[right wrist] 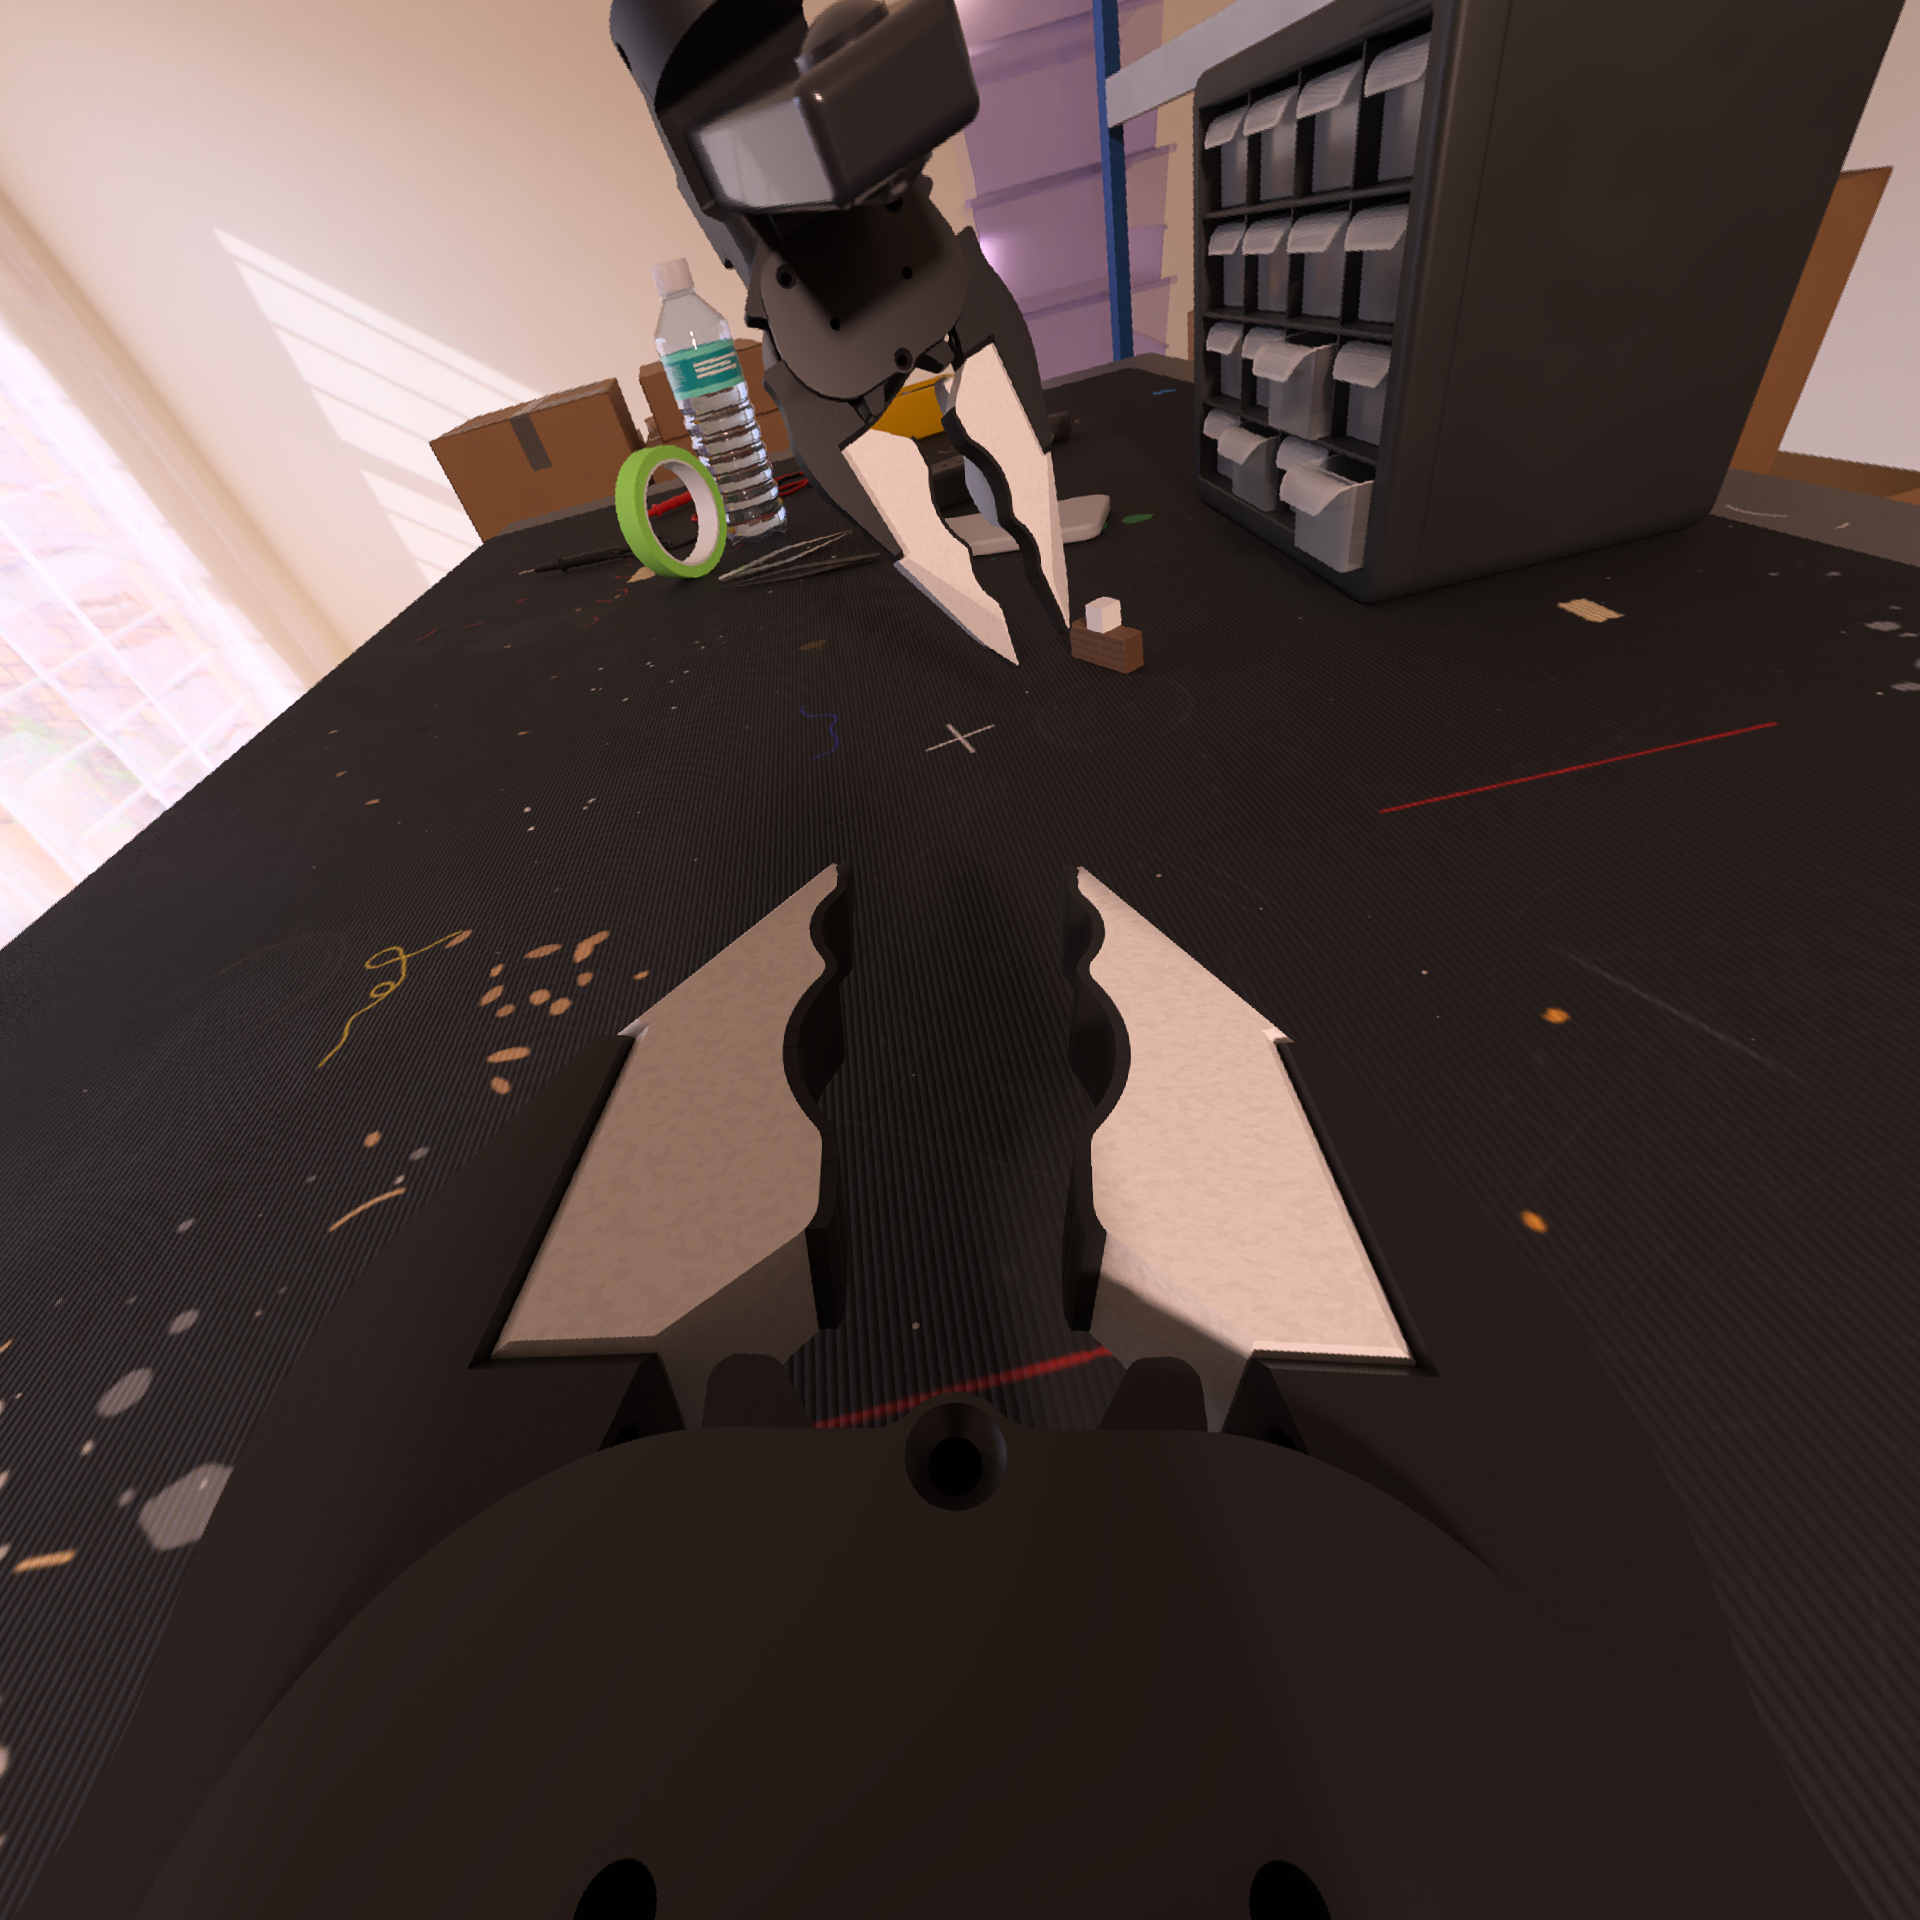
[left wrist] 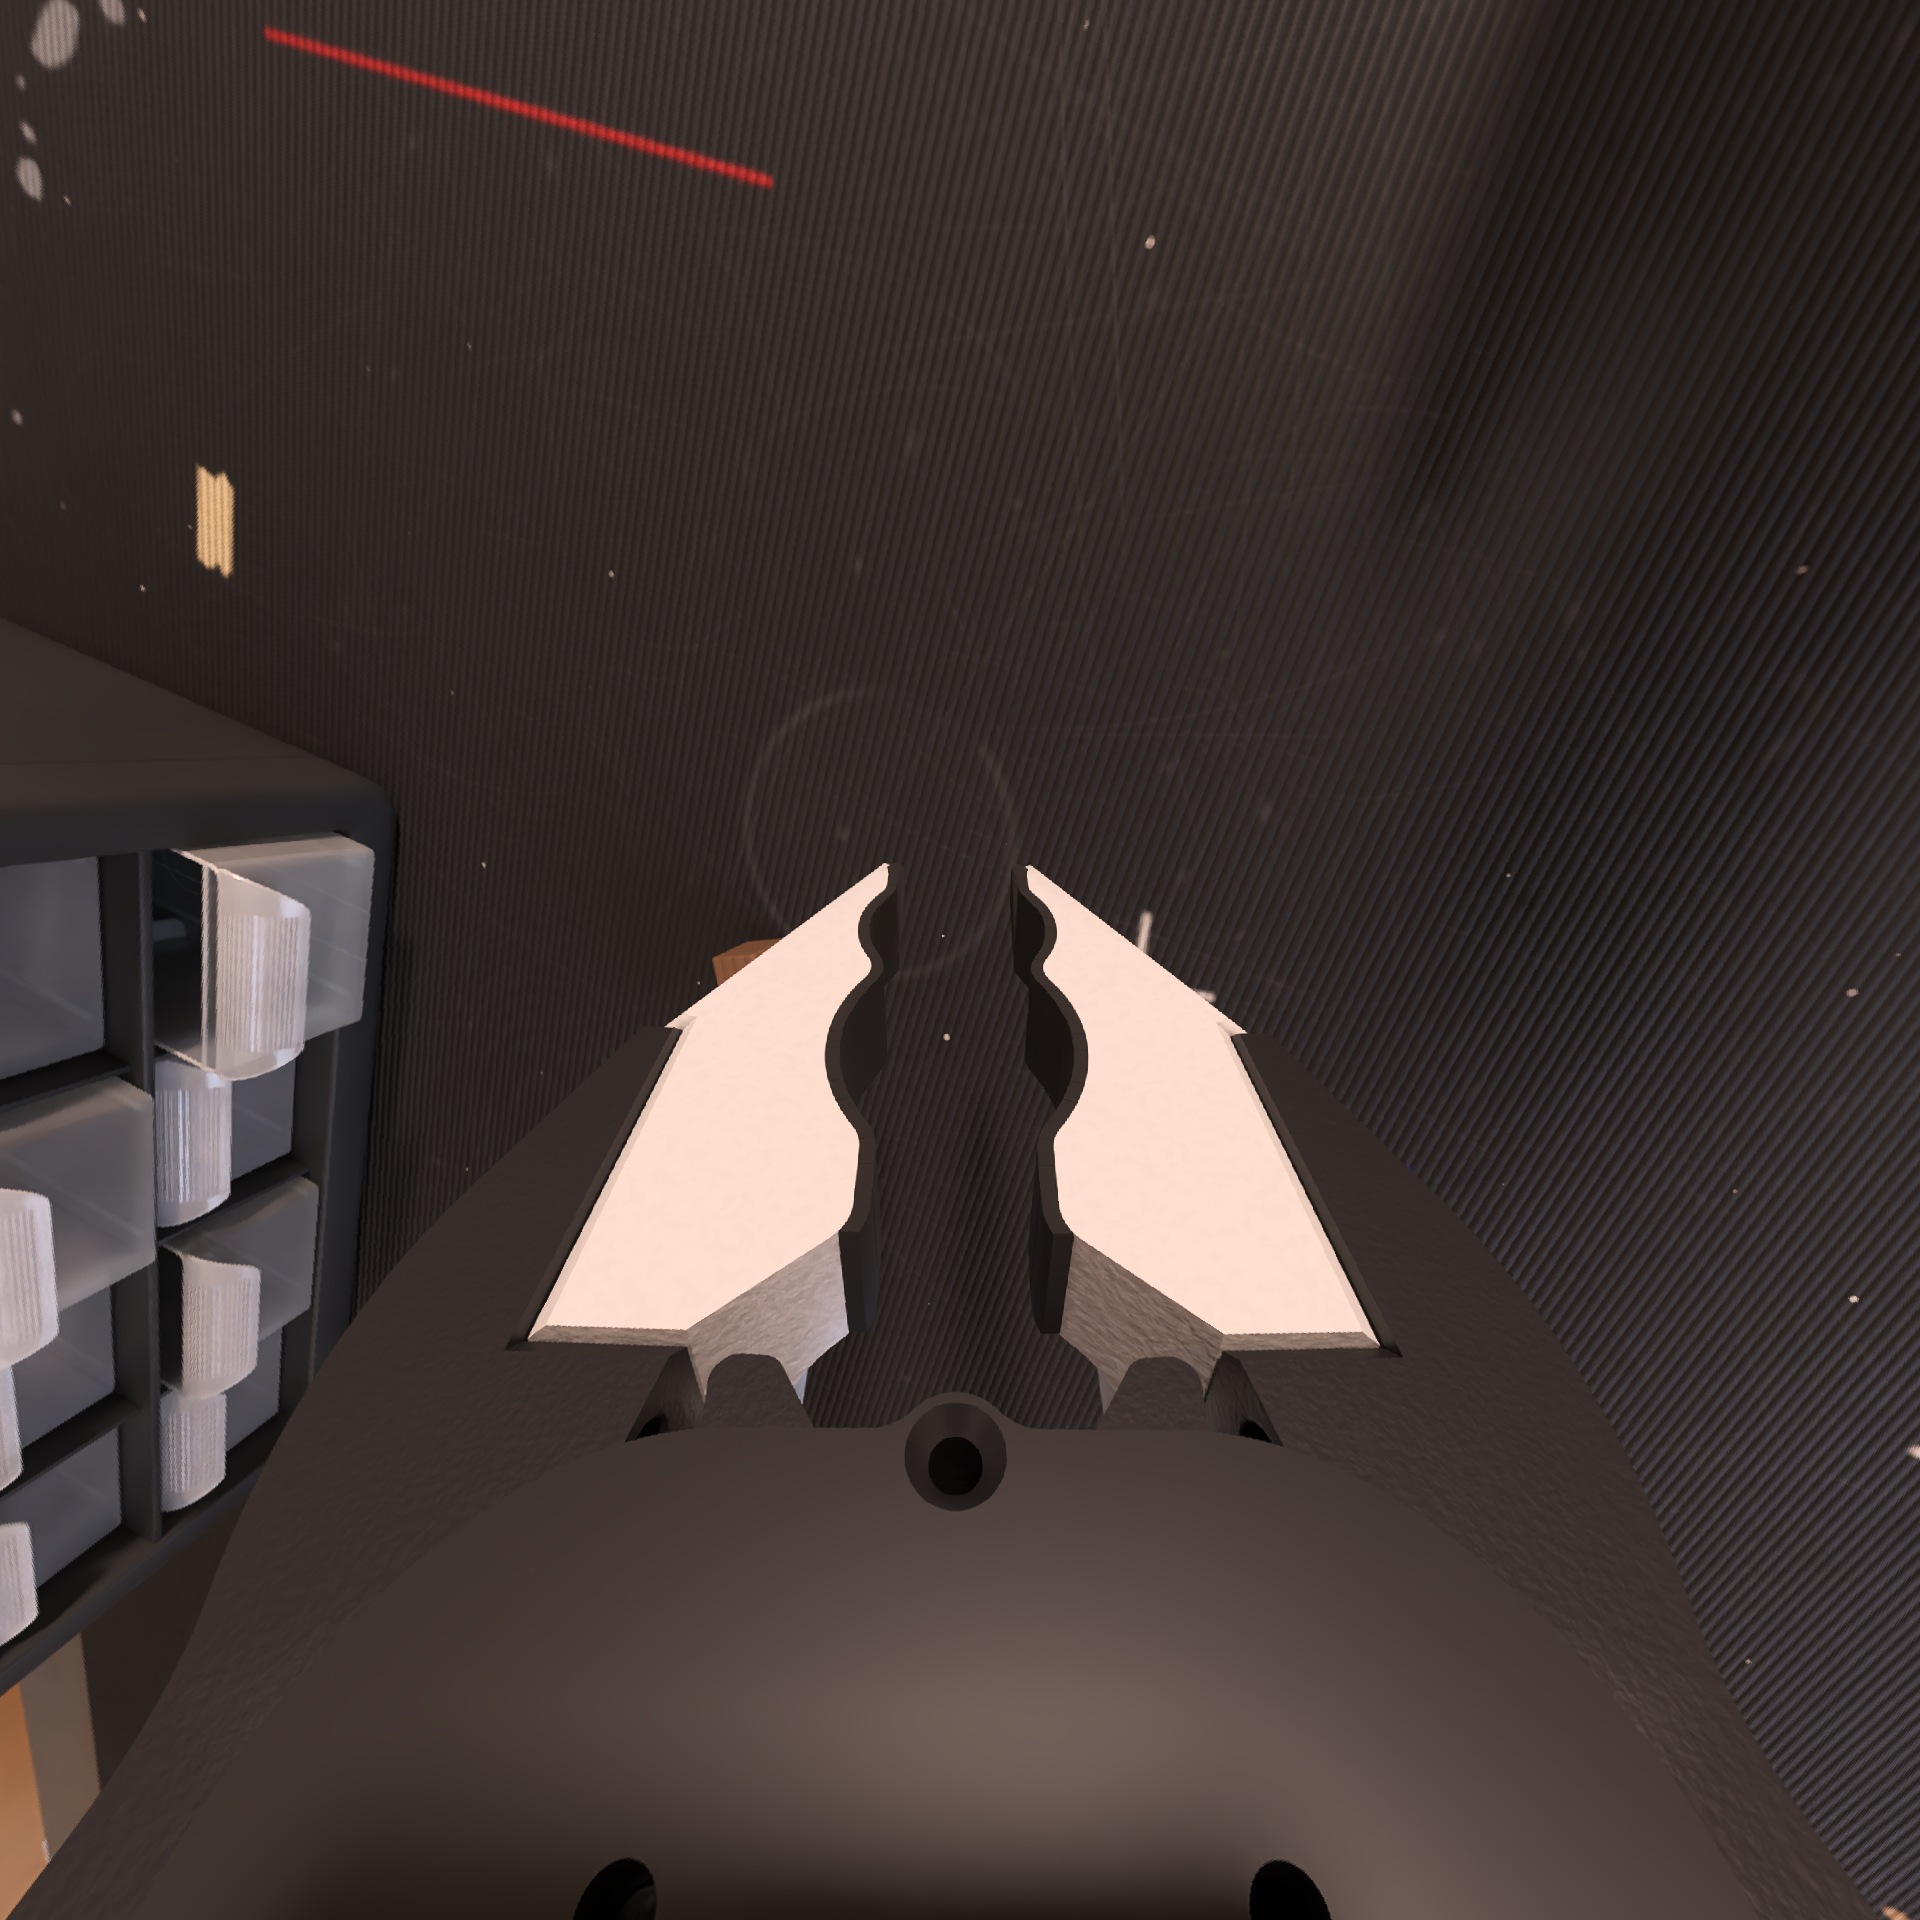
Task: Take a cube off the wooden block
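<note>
Beside its fingertips: left gripper (right wrist: 1023, 634), tilted down, fingers apart; white cube (right wrist: 1102, 614) atop wooden block (right wrist: 1108, 647), shown fully in right view only. Right gripper (right wrist: 956, 883): parted, empty.

Quick headcount: two grippers, the left gripper (right wrist: 1023, 634) and the right gripper (right wrist: 956, 883), plus one white cube (right wrist: 1102, 613) on one wooden block (right wrist: 1108, 647). Also on the table (right wrist: 1351, 935) there's one water bottle (right wrist: 717, 405), one roll of green tape (right wrist: 670, 511), one pair of tweezers (right wrist: 790, 556) and one drawer cabinet (right wrist: 1455, 291). Behind the table I count two cardboard boxes, a bigger one (right wrist: 535, 447) and a smaller one (right wrist: 665, 390) mostly hidden by the bottle.
</note>
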